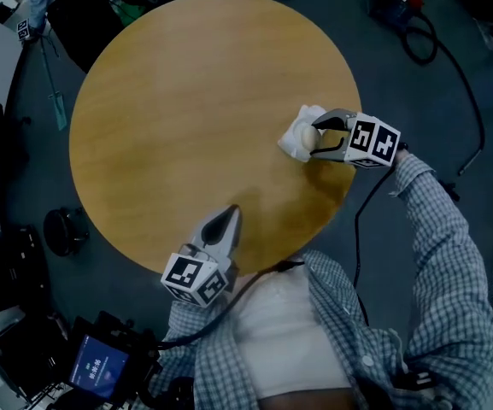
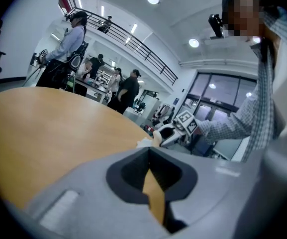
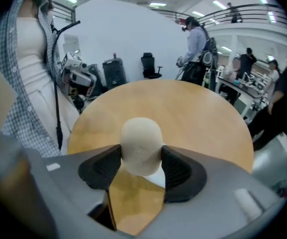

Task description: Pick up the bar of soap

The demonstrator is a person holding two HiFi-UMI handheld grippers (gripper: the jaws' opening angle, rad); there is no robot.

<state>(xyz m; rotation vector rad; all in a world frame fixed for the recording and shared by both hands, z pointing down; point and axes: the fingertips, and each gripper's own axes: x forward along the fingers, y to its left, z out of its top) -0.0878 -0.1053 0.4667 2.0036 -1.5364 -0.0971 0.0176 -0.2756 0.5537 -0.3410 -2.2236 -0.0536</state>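
Jaws on your left gripper [image 1: 231, 214] are closed together, empty, by the table's [image 1: 186, 101] near edge. Your right gripper's [image 1: 321, 135] pads clamp the bar of soap [image 3: 141, 146], over a white cloth [image 1: 311, 113] at the table's right side. Grasp looks made; next, lift it straight up.

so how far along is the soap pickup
Done: the right gripper is at the bar of soap, with its pads pressing on both sides. In hand: that grip, just above the white cloth on the table. Left to do: the lift, since the soap does not look clearly raised yet. The left gripper is shut and empty.
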